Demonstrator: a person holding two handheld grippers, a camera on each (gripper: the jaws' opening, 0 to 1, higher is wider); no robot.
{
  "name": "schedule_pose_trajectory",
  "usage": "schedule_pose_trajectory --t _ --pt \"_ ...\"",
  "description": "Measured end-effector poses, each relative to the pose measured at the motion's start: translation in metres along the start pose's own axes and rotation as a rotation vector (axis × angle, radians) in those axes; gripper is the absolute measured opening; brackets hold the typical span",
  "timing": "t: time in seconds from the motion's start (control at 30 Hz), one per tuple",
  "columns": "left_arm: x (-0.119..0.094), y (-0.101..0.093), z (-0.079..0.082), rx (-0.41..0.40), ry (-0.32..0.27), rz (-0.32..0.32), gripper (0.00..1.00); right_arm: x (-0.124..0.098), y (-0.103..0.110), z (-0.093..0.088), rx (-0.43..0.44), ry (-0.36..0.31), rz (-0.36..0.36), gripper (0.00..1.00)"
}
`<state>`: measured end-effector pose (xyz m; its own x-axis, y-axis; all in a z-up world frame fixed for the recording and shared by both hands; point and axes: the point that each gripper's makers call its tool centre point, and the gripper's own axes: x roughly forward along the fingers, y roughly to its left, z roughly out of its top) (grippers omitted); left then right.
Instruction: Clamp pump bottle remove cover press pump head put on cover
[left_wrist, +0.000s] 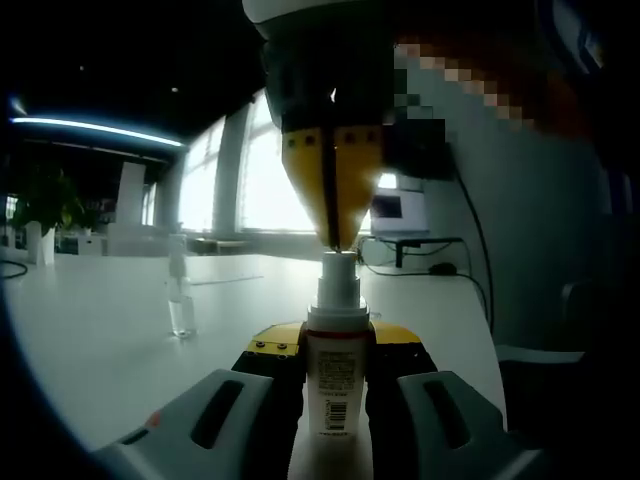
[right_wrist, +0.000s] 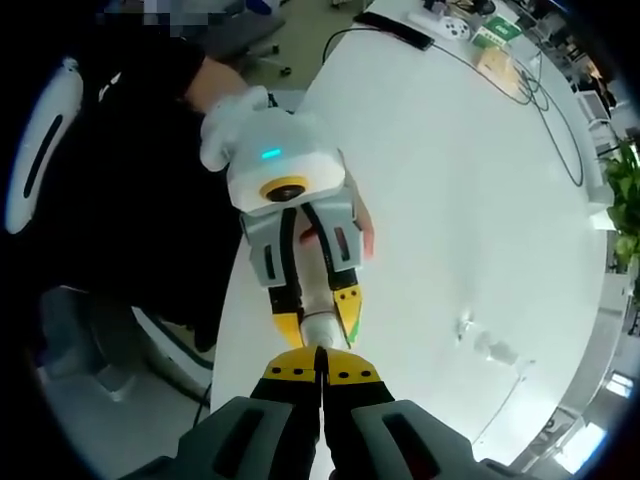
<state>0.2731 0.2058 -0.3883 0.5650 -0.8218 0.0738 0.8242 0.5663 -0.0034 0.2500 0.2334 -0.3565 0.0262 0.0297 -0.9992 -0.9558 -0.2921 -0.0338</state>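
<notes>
A white pump bottle (left_wrist: 335, 385) with a printed label stands upright between my left gripper's jaws, and my left gripper (left_wrist: 335, 342) is shut on its body. My right gripper (left_wrist: 338, 238) comes down from above with its yellow tips shut, and they touch the top of the pump head (left_wrist: 338, 268). In the right gripper view, my right gripper (right_wrist: 320, 366) points straight down at the bottle (right_wrist: 322, 325), which the left gripper (right_wrist: 320, 312) holds at the table's edge. The clear cover (left_wrist: 181, 305) stands on the table off to the left, apart from both grippers, and is the cover (right_wrist: 488, 347) in the right gripper view.
The white table (right_wrist: 450, 200) stretches far beyond the bottle. Cables (right_wrist: 545, 90) and small items lie at its far end, and a laptop (left_wrist: 398, 212) sits behind. A person's gloved hand (right_wrist: 225, 125) holds the left gripper. A plant (left_wrist: 40, 200) stands far left.
</notes>
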Motion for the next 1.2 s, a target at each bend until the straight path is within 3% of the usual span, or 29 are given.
schedule_pose_trajectory --t 0.13,1.03,1.13,1.2 --pt "0.000 -0.001 0.000 0.000 0.000 0.000 0.14 0.000 0.001 0.000 0.043 -0.001 -0.003 0.00" --pt "0.000 0.000 0.000 0.000 0.000 0.000 0.14 -0.002 0.000 -0.001 0.065 -0.042 -0.011 0.00" --pt "0.000 -0.001 0.000 -0.001 0.000 -0.001 0.14 -0.003 -0.001 0.002 0.078 -0.074 -0.015 0.01" --pt "0.000 0.000 0.000 0.000 0.000 -0.001 0.14 -0.005 0.004 0.014 0.087 -0.144 0.008 0.04"
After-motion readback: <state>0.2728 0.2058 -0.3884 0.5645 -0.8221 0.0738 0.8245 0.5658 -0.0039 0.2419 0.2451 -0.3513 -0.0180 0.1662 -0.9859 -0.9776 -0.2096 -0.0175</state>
